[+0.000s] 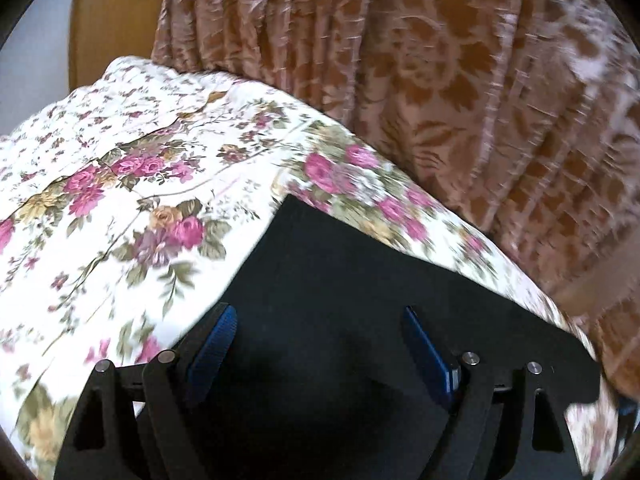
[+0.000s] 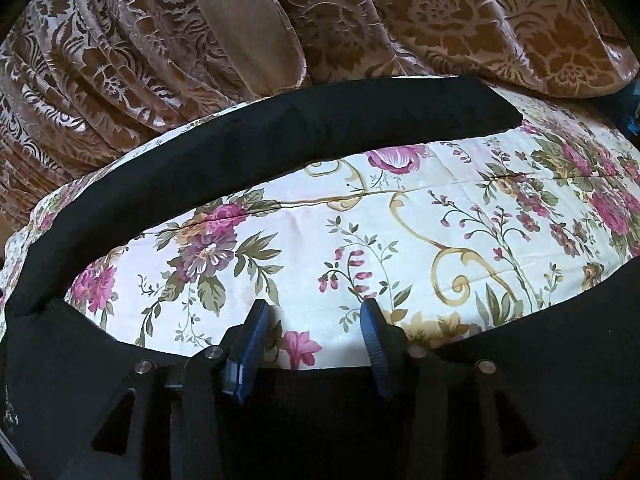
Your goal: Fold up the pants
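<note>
Pants (image 2: 280, 128) run off the frame's lower edge; curtain (image 1: 460, 80) blurred

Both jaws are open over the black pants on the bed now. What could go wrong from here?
1. The black fabric pants run along the edge of the floral quilted bedspread nearest the brown patterned curtain; a tug could drag that leg off.
2. The right gripper hovers at the crotch edge, so it may pinch bedspread too.
3. The left gripper may catch only one layer.

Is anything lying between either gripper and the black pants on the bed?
Nothing visible is. The left gripper, jaws wide, hovers directly over the black pants on the floral bedspread. The right gripper, jaws apart, sits at the pants' near edge over bare bedspread; the patterned curtain hangs behind.
</note>
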